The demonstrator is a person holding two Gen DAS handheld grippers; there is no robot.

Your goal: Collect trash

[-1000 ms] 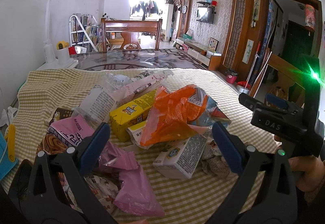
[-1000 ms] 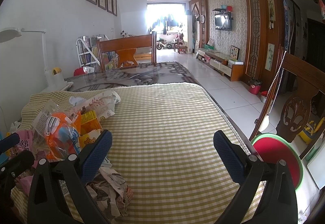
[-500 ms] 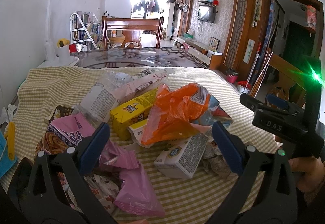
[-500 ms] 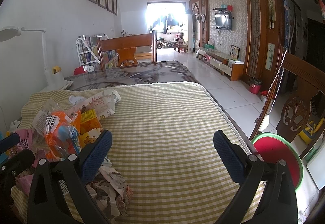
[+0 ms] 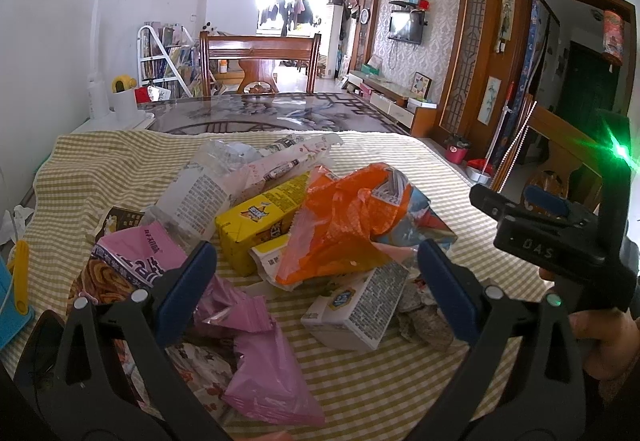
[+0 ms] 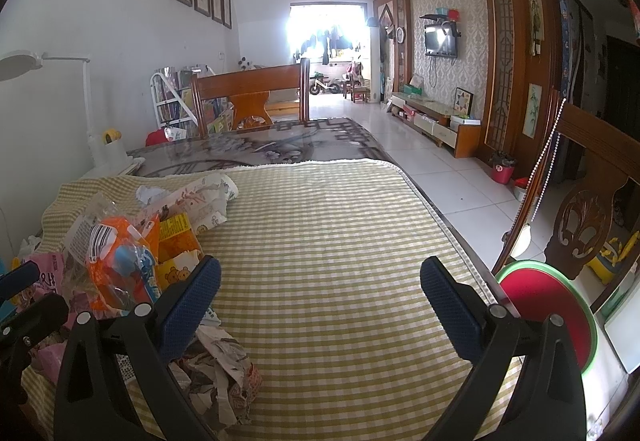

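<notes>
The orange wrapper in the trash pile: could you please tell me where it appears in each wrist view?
Left wrist: the orange wrapper sits at centre, between the open fingers.
Right wrist: it sits at far left, left of the open fingers.
Shared landmark: the yellow carton beside it.

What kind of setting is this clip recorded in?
Most likely a home's living and dining room. A dining table with a checked cloth holds the trash pile, a carved wooden chair stands at its far end, and a wall-mounted TV hangs above a low cabinet.
</notes>
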